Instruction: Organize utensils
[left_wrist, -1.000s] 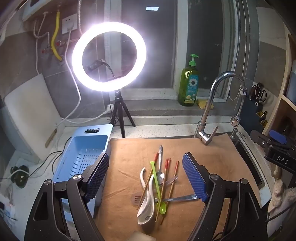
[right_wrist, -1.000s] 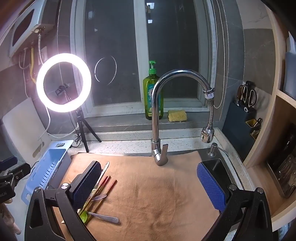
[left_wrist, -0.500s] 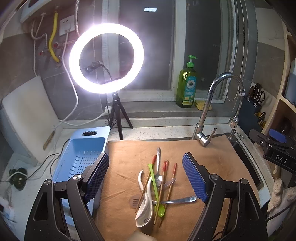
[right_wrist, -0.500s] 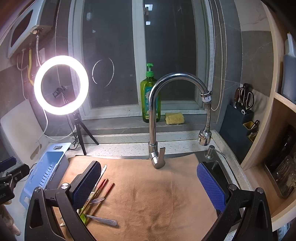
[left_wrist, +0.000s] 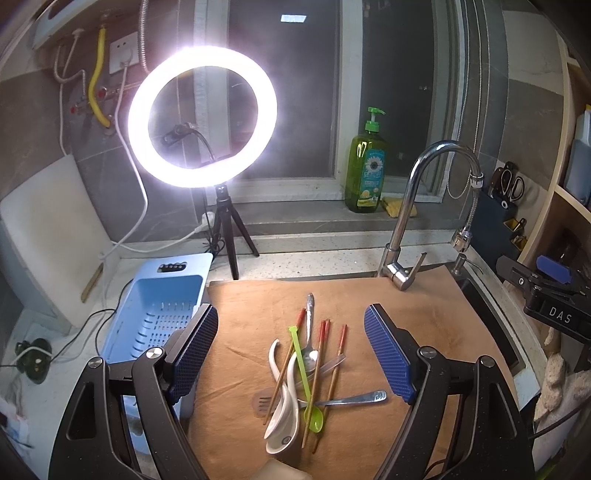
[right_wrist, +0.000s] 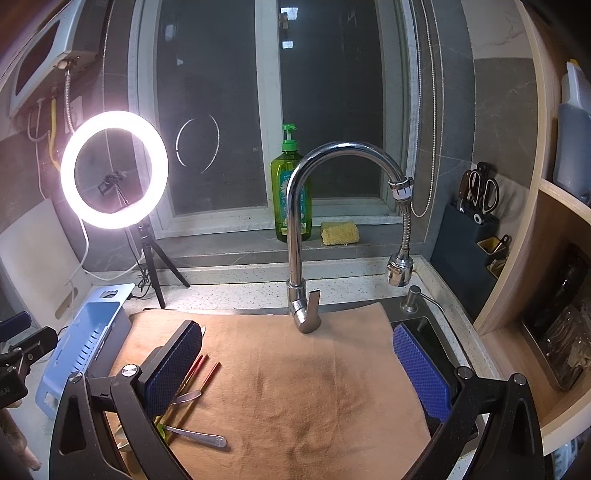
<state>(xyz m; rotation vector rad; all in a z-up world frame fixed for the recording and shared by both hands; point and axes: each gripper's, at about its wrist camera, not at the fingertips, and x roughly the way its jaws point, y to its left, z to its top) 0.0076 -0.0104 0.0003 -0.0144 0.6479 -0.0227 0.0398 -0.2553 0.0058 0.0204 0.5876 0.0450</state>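
- Left gripper (left_wrist: 291, 354): jaws wide, empty, ribbed blue pads, above utensil pile (left_wrist: 306, 380).
- Right gripper (right_wrist: 295, 369): jaws wide, empty.
- Pile on tan cloth (right_wrist: 314, 387): white ceramic spoons, steel spoons, wooden chopsticks.
- Slotted blue plastic basket (left_wrist: 147, 317) left of the cloth.

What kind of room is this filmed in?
Most likely a home kitchen: a chrome faucet arches over the sink area, a bottle of dish soap stands on the windowsill, and spoons and chopsticks lie on the counter.
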